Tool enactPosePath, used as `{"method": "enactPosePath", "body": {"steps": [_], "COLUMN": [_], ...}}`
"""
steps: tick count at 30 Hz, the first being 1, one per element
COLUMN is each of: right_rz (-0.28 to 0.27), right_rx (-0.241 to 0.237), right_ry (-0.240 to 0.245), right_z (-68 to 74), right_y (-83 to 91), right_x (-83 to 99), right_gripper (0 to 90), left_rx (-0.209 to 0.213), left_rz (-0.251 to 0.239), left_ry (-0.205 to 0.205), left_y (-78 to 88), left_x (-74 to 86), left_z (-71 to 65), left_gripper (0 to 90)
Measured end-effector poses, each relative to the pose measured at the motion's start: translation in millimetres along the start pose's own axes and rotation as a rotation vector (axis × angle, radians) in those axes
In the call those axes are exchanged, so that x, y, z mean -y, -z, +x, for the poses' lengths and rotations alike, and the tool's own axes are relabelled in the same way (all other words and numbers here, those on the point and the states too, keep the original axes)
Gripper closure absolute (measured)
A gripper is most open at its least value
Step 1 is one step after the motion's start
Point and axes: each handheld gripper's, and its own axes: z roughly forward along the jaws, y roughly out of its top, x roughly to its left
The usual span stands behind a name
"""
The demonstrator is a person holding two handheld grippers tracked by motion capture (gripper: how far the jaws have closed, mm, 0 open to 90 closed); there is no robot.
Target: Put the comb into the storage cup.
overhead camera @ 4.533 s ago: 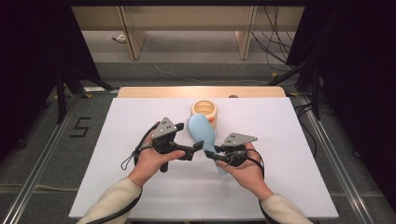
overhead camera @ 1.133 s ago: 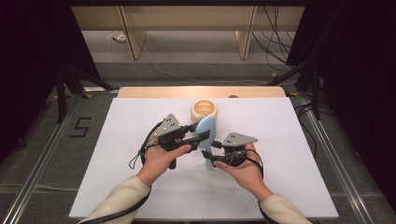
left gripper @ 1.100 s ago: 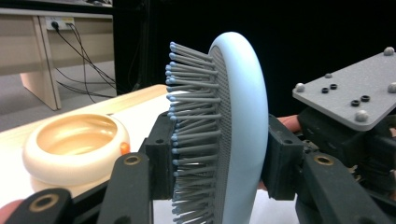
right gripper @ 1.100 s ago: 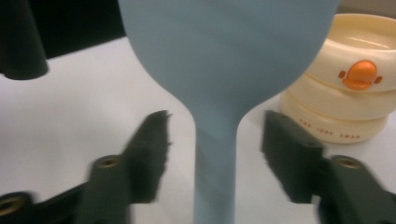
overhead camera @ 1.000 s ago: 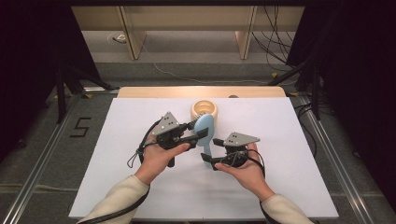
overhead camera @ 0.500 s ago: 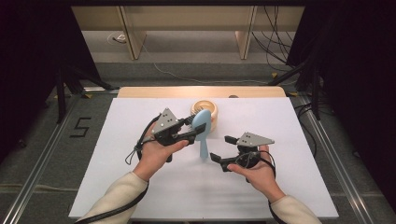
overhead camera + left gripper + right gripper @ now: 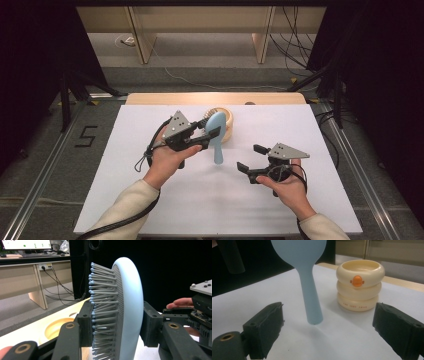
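Note:
A light blue hairbrush (image 7: pixel 218 140) hangs upright over the table, handle down and clear of the surface. My left gripper (image 7: pixel 212 129) is shut on the brush's head (image 7: pixel 128 302), one pad on the bristle side and one on the smooth back. My right gripper (image 7: pixel 249 158) stands open to the right of the brush; its jaws have just been opening and nothing is between them. In the right gripper view the handle (image 7: pixel 311 297) hangs ahead of the open right gripper (image 7: pixel 327 330). A cream ringed cup (image 7: pixel 228 123) with an orange duck mark (image 7: pixel 357 280) stands behind the brush.
A white sheet (image 7: pixel 150 200) covers the table, with a wooden strip (image 7: pixel 150 98) along its far edge. Metal rails run along both sides, and a floor marker "5" (image 7: pixel 85 136) lies to the left. Wooden furniture and cables stand beyond the table.
My right gripper has let go of the brush handle, opened and drawn away to the right. The left gripper keeps the brush, which now hangs free with its handle down.

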Motion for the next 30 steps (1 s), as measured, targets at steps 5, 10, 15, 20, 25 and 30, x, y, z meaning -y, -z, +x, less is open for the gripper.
{"method": "enactPosePath", "body": {"steps": [5, 10, 15, 20, 25, 30], "right_rz": [-0.010, -0.019, -0.030, -0.041, -0.046, -0.057], "right_rx": [-0.002, 0.003, 0.015, 0.030, 0.034, 0.049], "right_ry": [0.003, 0.003, 0.007, 0.001, 0.003, -0.001], "right_z": [-1.7, -3.6, -5.8, -8.5, -9.7, -11.4], "right_y": [4.1, 7.7, 12.6, 18.1, 20.6, 24.6], "right_x": [0.1, 0.3, 2.7, 5.2, 6.6, 7.3], "right_gripper": [10.7, 10.7, 10.6, 10.7, 10.7, 10.8], "left_rx": [0.003, -0.008, -0.010, -0.009, -0.011, -0.007], "left_rz": [-0.008, -0.019, -0.029, -0.033, -0.029, -0.035], "left_ry": [-0.002, -0.010, -0.020, -0.023, -0.032, -0.039], "left_y": [-1.6, -2.3, -3.6, -5.9, -8.6, -10.7], "left_x": [-4.5, -10.3, -15.4, -19.6, -23.0, -25.2], "left_z": [2.6, 6.5, 8.9, 10.6, 11.2, 12.9], "left_gripper": [53.1, 53.1, 53.0, 52.8, 52.8, 52.7]}}
